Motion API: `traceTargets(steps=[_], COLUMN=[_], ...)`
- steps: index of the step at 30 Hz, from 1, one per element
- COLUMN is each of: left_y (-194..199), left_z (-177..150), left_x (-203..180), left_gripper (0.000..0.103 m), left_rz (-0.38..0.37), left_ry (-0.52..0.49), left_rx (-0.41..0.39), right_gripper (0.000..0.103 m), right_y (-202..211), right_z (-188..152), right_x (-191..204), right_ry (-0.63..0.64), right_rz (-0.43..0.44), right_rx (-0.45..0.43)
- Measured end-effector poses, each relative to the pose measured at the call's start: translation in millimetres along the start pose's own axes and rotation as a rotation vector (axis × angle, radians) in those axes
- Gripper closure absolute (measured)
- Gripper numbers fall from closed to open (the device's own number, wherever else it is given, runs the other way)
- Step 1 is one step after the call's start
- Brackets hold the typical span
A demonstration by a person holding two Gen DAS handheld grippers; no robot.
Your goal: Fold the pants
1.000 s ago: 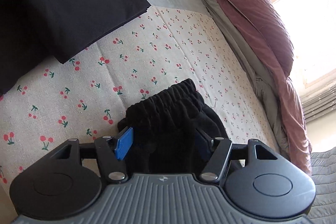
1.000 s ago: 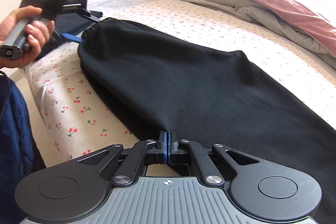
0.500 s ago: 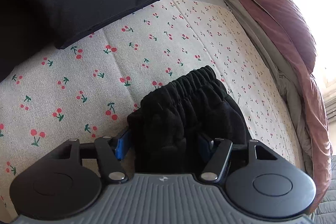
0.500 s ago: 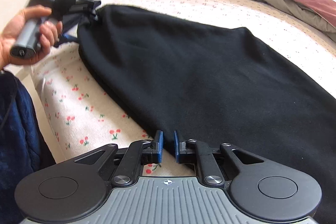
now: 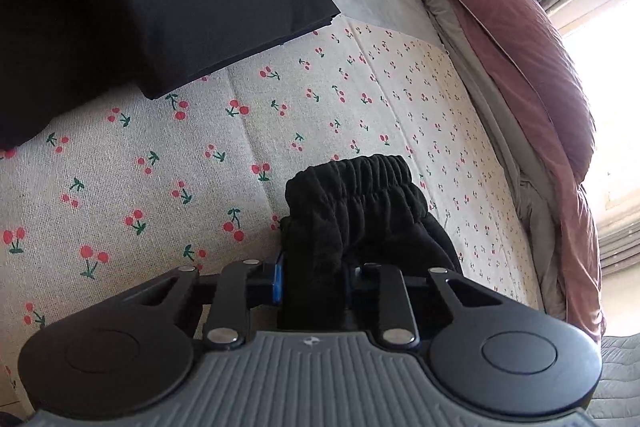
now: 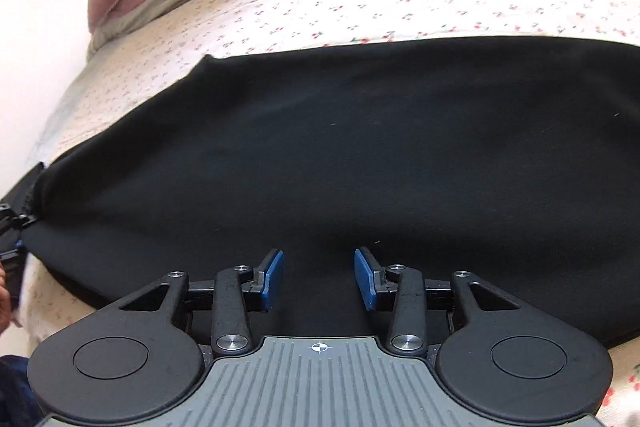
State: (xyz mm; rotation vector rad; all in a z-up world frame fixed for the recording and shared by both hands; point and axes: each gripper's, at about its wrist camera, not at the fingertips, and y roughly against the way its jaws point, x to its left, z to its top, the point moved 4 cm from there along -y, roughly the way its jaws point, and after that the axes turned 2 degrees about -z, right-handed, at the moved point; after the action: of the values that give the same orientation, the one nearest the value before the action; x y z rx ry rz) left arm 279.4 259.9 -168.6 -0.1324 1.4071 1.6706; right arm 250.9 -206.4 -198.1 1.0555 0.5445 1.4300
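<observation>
While the waistband [image 5: 352, 183] stays clenched in the left gripper [image 5: 314, 281], the pants [image 6: 360, 155] are released by the right gripper [image 6: 319, 277], jaws now spread.

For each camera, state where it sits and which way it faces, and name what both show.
Left wrist: sits behind the left tool, facing across the cherry-print bedsheet toward the pink duvet; the tool is shut on the pants' waistband.
Right wrist: sits behind the open right tool, facing over the flat black pants.
Shared: pants, bedsheet, duvet.
</observation>
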Motion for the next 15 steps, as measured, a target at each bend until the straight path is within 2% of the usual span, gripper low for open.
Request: traceTargets(steps=[1, 4, 5, 6, 7, 9, 10, 13, 15], left_y=[0, -1, -1, -1, 3, 16, 27, 53, 55], left_z=[-2, -6, -7, -8, -7, -4, -1, 2, -3], left_x=[-3, -9, -7, -2, 1, 3, -2, -21, -36], left_gripper=[0.091, 0.071, 0.057, 0.053, 0.053, 0.053, 0.053, 0.048, 0.041], left_rz=[0.011, 0.031, 0.027, 0.023, 0.021, 0.023, 0.034, 0.091, 0.073], left_ry=[-0.024, -0.066, -0.040, 0.002, 0.044, 0.074, 0.060, -0.048, -0.120], left_rx=[0.001, 0.029, 0.048, 0.067, 0.058, -0.001, -0.067, -0.252, -0.279], right_gripper=[0.066, 0.066, 0.066, 0.065, 0.065, 0.061, 0.058, 0.058, 0.058], right_y=[-2, 0, 0, 1, 2, 8, 12, 31, 44], right_z=[-1, -1, -2, -1, 0, 5, 10, 18, 23], right_x=[-4, -3, -2, -2, -3, -15, -25, -67, -94], right_ry=[0.001, -0.006, 0.012, 0.036, 0.056, 0.035, 0.001, -0.132, -0.212], right_rz=[-0.011, -0.007, -0.022, -0.043, -0.070, -0.112, -0.119, -0.117, -0.140], right_rx=[0.008, 0.010, 0.009, 0.007, 0.003, -0.010, -0.017, -0.052, -0.103])
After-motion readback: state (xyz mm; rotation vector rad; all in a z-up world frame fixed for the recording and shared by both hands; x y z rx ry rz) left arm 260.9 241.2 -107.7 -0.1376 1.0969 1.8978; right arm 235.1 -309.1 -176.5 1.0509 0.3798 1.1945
